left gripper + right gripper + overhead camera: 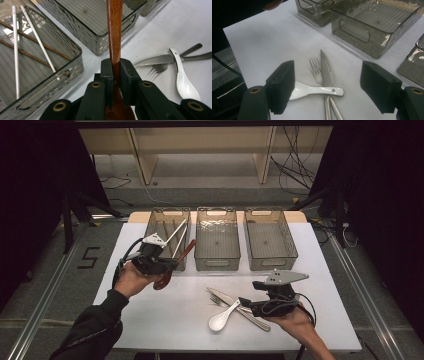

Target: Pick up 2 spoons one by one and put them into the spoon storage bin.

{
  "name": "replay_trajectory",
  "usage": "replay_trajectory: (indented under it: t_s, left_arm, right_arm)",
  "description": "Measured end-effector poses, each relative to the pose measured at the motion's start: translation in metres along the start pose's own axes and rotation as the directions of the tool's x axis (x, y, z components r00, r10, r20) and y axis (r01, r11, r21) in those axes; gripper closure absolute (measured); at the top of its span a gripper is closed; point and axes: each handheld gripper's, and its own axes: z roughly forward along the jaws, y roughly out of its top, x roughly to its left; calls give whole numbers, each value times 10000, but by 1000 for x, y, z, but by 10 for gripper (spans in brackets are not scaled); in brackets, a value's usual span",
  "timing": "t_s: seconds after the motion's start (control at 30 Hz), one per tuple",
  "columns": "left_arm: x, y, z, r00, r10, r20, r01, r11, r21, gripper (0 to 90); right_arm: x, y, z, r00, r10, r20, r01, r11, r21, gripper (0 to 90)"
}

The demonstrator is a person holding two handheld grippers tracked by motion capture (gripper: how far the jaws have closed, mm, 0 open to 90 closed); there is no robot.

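The left gripper (114,75) clamps a brown wooden spoon (114,30) by its handle, above the white table (165,320) beside the left of three grey bins (167,237). The left gripper view reveals four sticks in that bin: two white chopsticks (37,37), two brown ones (32,40). The right gripper (327,87) hangs wide apart over one knife (325,70), one fork (315,66) and one white spoon (317,90).

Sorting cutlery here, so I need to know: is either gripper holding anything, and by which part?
The left gripper clamps a brown wooden spoon low on its handle, just above the bowl. The right gripper is open and holds nothing.
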Motion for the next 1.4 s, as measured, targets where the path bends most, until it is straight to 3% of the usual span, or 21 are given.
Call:
replay_trajectory:
  t_s: [0.13, 0.3, 0.6, 0.7, 0.97, 1.23, 1.4]
  left_arm:
    - [0, 5, 1, 9999, 72, -88, -74, 9997, -227, 809]
    - [-1, 15, 4, 9999, -21, 133, 28, 9984, -559, 809]
    - [3, 45, 13, 9999, -73, 134, 89, 9928, -1197, 809]
    - [6, 55, 20, 9991, -283, 313, 324, 9896, -1402, 809]
    - [15, 77, 40, 9985, -483, 256, 517, 9863, -1568, 809]
    - [20, 88, 53, 9964, -826, 198, 848, 9790, -1852, 809]
    - [20, 94, 59, 9965, -812, 197, 834, 9795, -1831, 808]
  right_arm:
    - [0, 0, 0, 10000, -24, 3, 24, 10000, 9, 291]
    - [1, 1, 1, 10000, -18, -27, 18, 10000, 28, 291]
    - [1, 1, 1, 10000, -21, -46, 21, 10000, 21, 291]
    - [1, 1, 1, 10000, -26, -52, 26, 10000, 22, 291]
    - [0, 0, -1, 10000, -10, -54, 10, 10000, -20, 291]
    - [-1, 0, -1, 10000, -8, -64, 8, 10000, -32, 291]
    - [-1, 0, -1, 10000, -7, -60, 7, 10000, -37, 291]
